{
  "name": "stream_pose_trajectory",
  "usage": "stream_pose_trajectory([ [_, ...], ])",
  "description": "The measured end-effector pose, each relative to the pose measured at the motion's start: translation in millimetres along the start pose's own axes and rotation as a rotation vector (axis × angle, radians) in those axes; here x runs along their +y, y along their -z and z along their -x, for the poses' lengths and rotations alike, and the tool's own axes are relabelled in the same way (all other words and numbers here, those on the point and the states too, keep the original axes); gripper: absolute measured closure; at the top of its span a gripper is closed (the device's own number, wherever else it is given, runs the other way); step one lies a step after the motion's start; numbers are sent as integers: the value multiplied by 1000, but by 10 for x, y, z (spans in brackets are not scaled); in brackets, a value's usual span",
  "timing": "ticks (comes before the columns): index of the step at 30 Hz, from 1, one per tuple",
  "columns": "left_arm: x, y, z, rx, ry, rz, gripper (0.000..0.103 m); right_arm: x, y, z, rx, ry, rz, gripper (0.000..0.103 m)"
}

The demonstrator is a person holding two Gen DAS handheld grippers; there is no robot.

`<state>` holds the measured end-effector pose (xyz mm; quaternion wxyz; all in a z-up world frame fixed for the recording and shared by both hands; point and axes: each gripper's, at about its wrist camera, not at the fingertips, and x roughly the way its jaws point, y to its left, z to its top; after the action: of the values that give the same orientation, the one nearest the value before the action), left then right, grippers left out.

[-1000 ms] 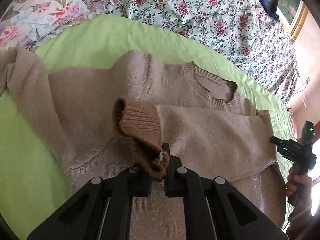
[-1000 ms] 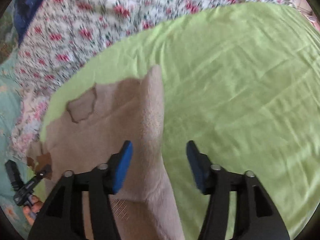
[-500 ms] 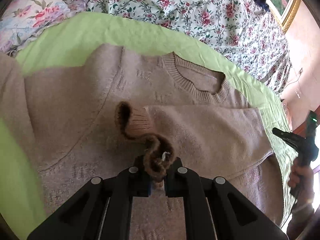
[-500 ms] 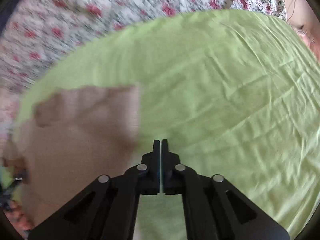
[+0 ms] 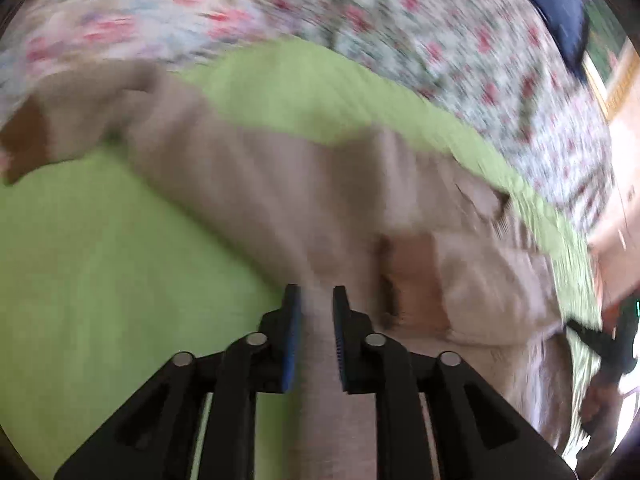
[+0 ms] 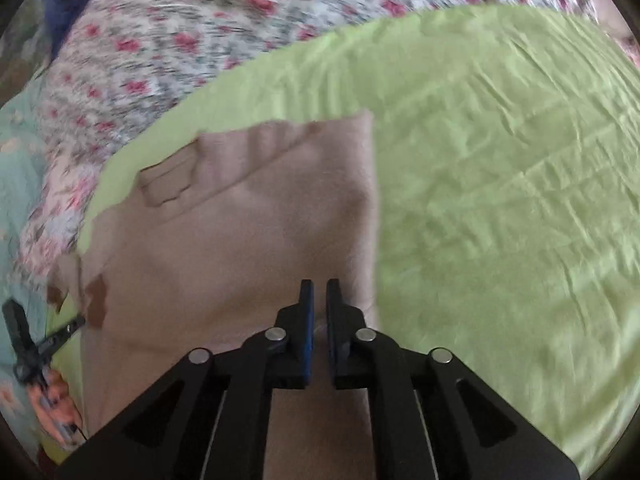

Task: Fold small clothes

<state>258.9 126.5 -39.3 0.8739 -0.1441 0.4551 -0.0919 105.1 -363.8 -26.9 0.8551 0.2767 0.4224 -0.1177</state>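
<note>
Since half a second ago our left gripper (image 5: 314, 304) has dropped the cuff (image 5: 414, 268), fingers narrowly apart. Our right gripper (image 6: 317, 300) looks nearly closed, perhaps empty. Our sweater (image 6: 240, 240) lies on the green sheet (image 6: 500, 160), unfolded sleeve (image 5: 80, 112) far left, nearer the left gripper.

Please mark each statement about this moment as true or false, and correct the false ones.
1. The sweater is beige. True.
2. The left tool grips a sleeve cuff. False: its jaws stand apart, with nothing between them.
3. The sweater lies on a green sheet. True.
4. One sleeve lies folded across the sweater's body. True.
5. The right tool is wide open. False: its jaws show only a narrow gap.
</note>
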Motion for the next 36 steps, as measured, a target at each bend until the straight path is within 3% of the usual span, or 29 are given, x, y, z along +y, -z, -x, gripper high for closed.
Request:
stream_pose_trajectory([
  [1, 159, -64, 72, -24, -21, 44, 65, 70, 67, 34, -3, -43, 14, 69],
  [2, 311, -125, 138, -49, -31, 87, 59, 123, 117, 60, -10, -57, 32, 54],
  [4, 576, -229, 246, -95, -39, 165, 40, 257, 218, 70, -13, -76, 73, 49],
  [6, 866, -339, 325, -135, -33, 259, 30, 443, 337, 40, 4, -110, 93, 48],
  [12, 1722, -633, 248, -213, 40, 575, 28, 757, 529, -50, 49, -111, 153, 48],
  [18, 2239, -803, -53, -271, 34, 740, 29, 912, 591, -163, 82, -135, 161, 48],
  [20, 2310, -883, -89, -305, 7, 743, 40, 952, 592, -175, 85, -138, 166, 48],
  [22, 2357, -964, -132, -300, -28, 724, 100, 980, 589, -178, 86, -138, 168, 48],
  [24, 2401, -977, -111, -300, -7, 718, 99, 992, 587, -173, 84, -134, 167, 48],
  [28, 2166, -966, 257, -372, -43, 595, 100, 953, 582, -125, 72, -130, 165, 48],
  [32, 1596, -1067, 665, -431, 9, 440, 100, 914, 575, -96, 63, -134, 159, 48],
  [36, 808, -1165, 1049, -475, 108, 227, 100, 896, 587, -37, 47, -148, 153, 48],
])
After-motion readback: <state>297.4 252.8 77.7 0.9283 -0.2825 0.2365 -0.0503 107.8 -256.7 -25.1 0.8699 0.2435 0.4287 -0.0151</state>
